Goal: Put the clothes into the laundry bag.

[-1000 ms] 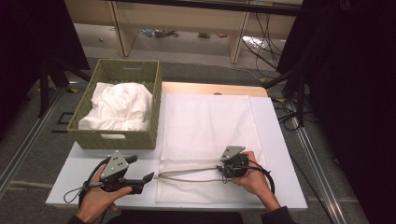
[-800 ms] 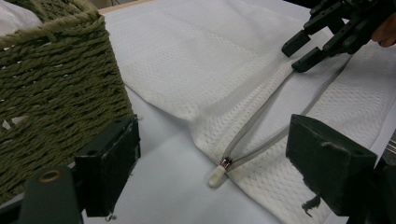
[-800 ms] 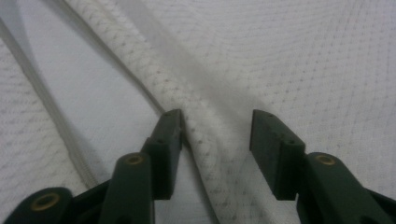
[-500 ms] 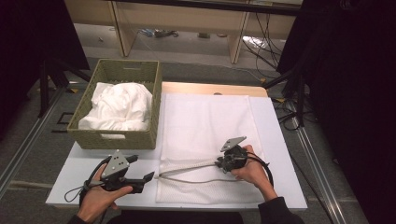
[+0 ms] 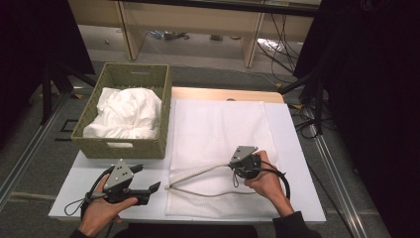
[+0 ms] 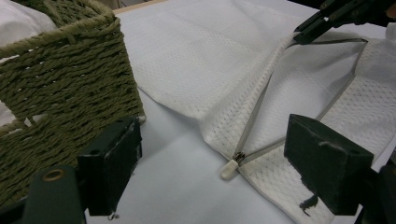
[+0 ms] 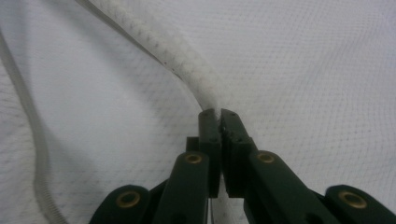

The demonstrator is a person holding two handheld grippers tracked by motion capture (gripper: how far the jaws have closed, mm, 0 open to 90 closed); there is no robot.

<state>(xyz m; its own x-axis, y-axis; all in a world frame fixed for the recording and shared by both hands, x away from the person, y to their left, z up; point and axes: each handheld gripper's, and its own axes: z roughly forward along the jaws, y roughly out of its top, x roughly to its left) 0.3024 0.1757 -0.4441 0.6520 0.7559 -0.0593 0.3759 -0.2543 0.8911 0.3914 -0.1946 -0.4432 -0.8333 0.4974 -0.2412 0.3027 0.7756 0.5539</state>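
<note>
At the table's 5 o'clock, the right gripper (image 5: 232, 166) is clenched on the upper zipper edge (image 7: 187, 70) of the white pillowcase (image 5: 218, 124), long axis 12-to-6. At 7 o'clock, the left gripper (image 5: 157, 185) gapes wide, empty, toward the zipper pull (image 6: 230, 168).

Right gripper (image 5: 236, 166) lifted the pillowcase's upper zipper edge (image 5: 198, 174) up and rightward, widening the opening (image 5: 208, 183).

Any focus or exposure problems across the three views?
High view: surroundings very dark, table evenly lit, white cover near blown out. Left gripper view: near jaws soft, zipper pull sharp. Right gripper view: jaws crisp, fabric edge blurs farther off.
</note>
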